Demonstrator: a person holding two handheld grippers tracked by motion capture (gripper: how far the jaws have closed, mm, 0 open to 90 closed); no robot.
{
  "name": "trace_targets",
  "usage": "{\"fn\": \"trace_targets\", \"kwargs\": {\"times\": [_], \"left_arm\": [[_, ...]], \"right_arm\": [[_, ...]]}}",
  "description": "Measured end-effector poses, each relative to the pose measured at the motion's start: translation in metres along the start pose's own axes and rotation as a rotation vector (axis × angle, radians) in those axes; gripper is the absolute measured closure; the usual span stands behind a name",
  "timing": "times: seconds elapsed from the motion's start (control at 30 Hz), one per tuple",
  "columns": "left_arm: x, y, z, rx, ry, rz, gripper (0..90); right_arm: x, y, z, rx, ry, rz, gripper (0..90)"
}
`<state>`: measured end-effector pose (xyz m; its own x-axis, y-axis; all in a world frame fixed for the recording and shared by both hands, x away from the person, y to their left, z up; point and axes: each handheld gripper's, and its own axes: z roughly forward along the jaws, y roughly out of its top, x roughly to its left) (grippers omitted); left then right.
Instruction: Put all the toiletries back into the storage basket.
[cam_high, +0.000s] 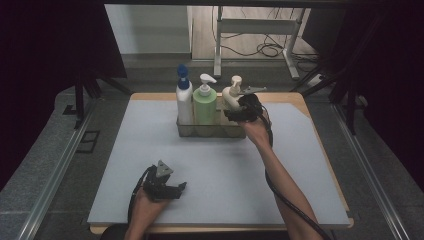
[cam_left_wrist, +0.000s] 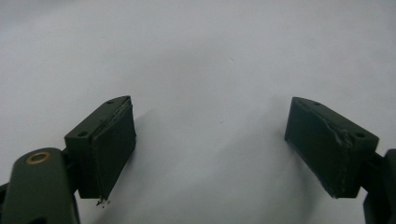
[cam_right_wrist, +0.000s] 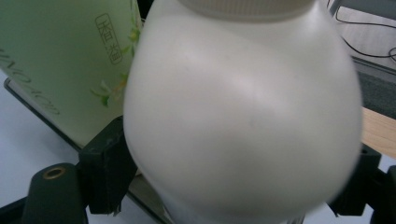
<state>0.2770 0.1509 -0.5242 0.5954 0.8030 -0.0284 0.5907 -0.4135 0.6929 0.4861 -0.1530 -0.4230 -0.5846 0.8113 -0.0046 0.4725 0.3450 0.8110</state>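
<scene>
Grey mat (cam_high: 150, 140), cream bottle (cam_right_wrist: 243, 116) between tool pads

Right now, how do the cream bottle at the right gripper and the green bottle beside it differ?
The cream bottle is round-bellied and plain; the green bottle is straight-sided, with printed lettering and flowers. The cream bottle sits between the right gripper's jaws; the green bottle stands outside them. The cream bottle looks shorter than the green bottle. Both have pump tops and stand in the clear tray.

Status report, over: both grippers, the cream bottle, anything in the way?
Left gripper open, over bare mat. Right gripper astride the round cream pump bottle, which stands in the clear tray; grip unclear. Green pump bottle crowds close beside it.
</scene>
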Motion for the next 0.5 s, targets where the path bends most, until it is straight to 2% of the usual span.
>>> {"fn": "trace_targets", "kwargs": {"times": [0.4, 0.5], "left_arm": [[0.0, 0.0, 0.0, 0.0, 0.001, 0.001, 15.9], [0.0, 0.0, 0.0, 0.001, 0.0, 0.0, 16.0]], "right_arm": [[-0.005, -0.013, -0.02, 0.006, 0.064, 0.007, 16.7], [-0.007, -0.017, -0.026, 0.004, 0.081, 0.015, 20.3]]}}
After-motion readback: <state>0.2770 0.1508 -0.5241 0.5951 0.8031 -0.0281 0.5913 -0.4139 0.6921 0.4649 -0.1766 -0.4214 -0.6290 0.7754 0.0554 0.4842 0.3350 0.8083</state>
